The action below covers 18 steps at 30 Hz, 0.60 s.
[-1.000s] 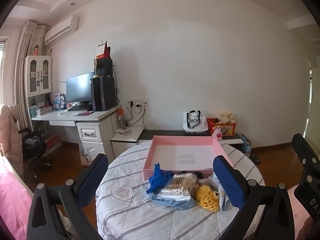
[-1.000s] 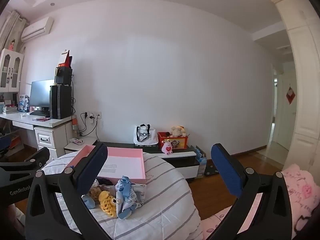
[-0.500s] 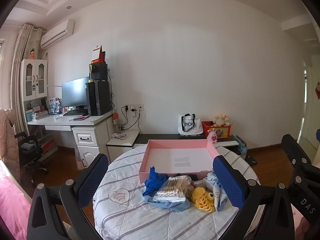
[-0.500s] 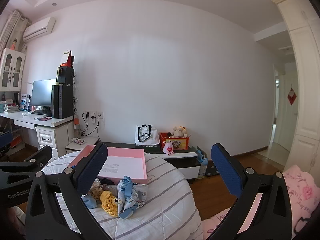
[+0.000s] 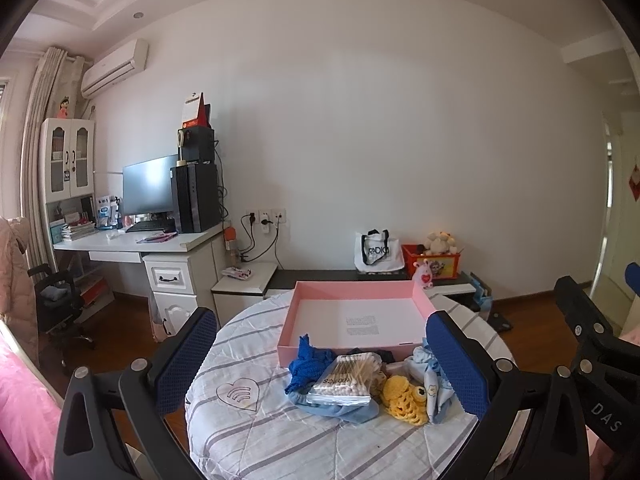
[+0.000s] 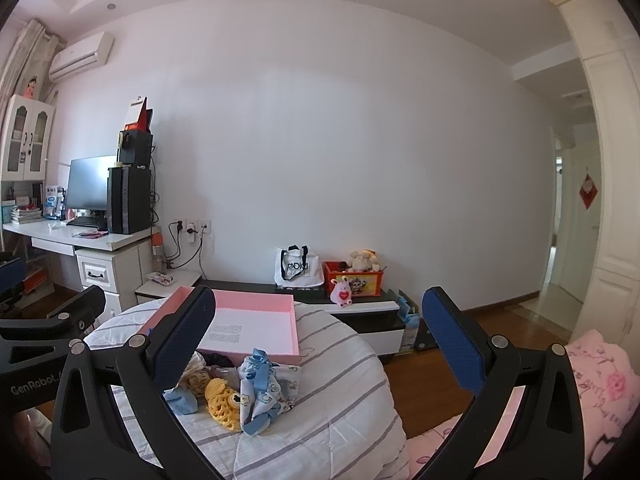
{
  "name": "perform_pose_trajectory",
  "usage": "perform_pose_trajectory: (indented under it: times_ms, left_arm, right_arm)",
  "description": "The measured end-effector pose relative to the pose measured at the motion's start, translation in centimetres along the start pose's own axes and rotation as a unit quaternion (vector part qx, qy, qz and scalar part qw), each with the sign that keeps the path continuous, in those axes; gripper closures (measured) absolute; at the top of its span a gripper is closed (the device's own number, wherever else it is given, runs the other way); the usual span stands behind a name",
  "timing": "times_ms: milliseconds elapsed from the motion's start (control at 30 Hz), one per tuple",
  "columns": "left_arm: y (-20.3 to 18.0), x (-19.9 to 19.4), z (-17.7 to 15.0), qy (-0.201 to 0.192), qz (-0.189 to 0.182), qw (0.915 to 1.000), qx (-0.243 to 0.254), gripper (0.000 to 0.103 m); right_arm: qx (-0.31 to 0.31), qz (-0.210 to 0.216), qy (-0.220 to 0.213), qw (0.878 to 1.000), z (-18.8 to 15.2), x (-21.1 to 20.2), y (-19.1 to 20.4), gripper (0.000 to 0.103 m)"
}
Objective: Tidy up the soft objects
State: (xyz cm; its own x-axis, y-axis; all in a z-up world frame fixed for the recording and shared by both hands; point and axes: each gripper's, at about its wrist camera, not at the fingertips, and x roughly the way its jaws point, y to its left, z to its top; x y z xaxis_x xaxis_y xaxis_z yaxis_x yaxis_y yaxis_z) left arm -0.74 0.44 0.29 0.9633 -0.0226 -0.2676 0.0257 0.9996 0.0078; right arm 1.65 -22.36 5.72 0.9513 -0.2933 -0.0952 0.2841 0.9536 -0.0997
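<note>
A: Left tool [image 5: 320, 364] spread wide, holding nothing, above the striped round desk [image 5: 248, 432]. Pile just ahead?

B: Yes. Blue knit [image 5: 306, 362], cotton-swab pack [image 5: 346, 378], yellow crochet toy [image 5: 404, 398], printed baby cloth [image 6: 266, 390], touching the pink tray's [image 5: 352, 294] near wall.

A: Right tool [image 6: 318, 344]?

B: Spread too, empty, off the desk's right side.

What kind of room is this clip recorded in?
Most likely a bedroom at home that doubles as a study. A white desk carries a monitor, an air conditioner hangs on the wall, pink bedding shows at the edge, and a round table holds a pink box.
</note>
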Motion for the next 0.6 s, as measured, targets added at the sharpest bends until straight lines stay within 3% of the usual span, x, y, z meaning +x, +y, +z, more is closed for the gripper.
perform_pose_trajectory:
  times_ms: [600]
  left_arm:
    - [-0.08, -0.02, -0.07, -0.002, 0.001, 1.0, 0.001, 0.0]
  right_arm:
    - [-0.002, 0.005, 0.001, 1.0, 0.12, -0.13, 0.15, 0.0]
